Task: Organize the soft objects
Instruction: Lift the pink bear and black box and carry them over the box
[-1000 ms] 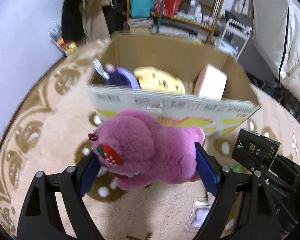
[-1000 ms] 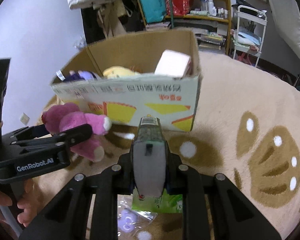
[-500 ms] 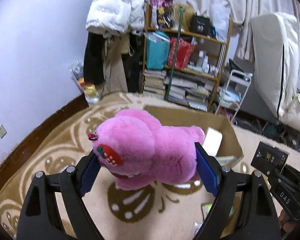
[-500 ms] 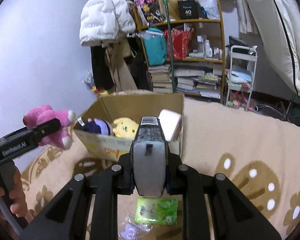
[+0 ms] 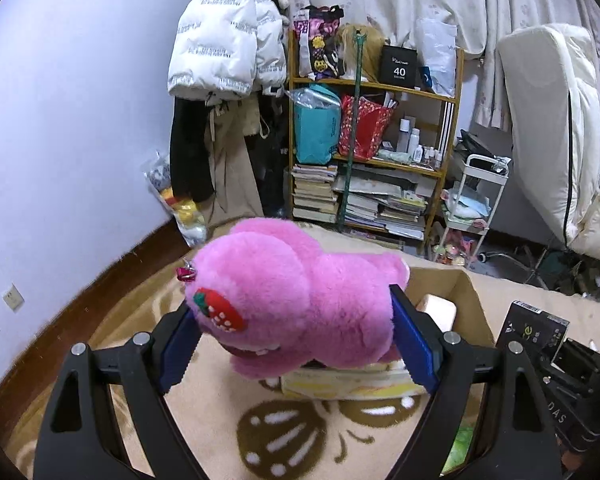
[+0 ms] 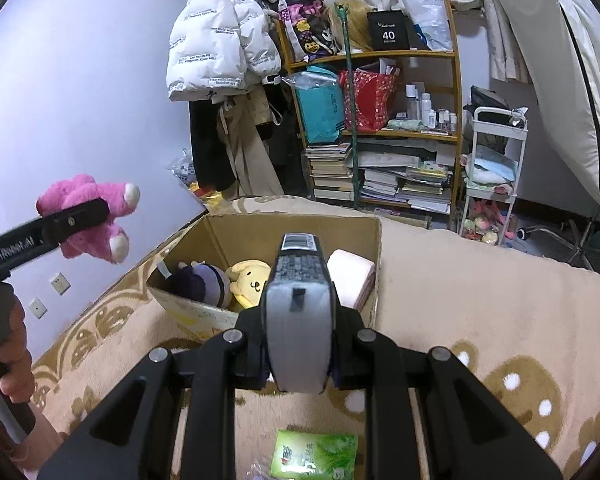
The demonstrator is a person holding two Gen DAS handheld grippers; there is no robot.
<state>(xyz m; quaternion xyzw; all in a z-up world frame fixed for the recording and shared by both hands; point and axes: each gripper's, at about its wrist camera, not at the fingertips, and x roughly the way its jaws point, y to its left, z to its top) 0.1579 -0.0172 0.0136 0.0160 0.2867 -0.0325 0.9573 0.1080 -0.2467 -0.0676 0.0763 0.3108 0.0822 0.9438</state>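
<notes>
My left gripper (image 5: 296, 340) is shut on a pink plush bear (image 5: 300, 300) with a strawberry patch, held high in the air, up and to the left of the open cardboard box (image 6: 296, 228). The bear also shows in the right wrist view (image 6: 88, 216), at the left. My right gripper (image 6: 298, 376) is shut on a grey-wrapped pack (image 6: 298, 308) held just in front of the box. In the box lie a purple plush (image 6: 202, 284), a yellow plush (image 6: 250, 280) and a pink-white soft pack (image 6: 350, 276).
A green tissue pack (image 6: 314, 454) and a clear packet lie on the beige patterned rug (image 6: 480, 300) below my right gripper. A cluttered shelf (image 5: 372, 152), hanging coats, a white cart (image 6: 492, 168) and a mattress stand behind the box.
Both grippers have risen. The pink bear went from rug level beside the box to high in the air. The right gripper lifted its pack up and now looks down into the box.
</notes>
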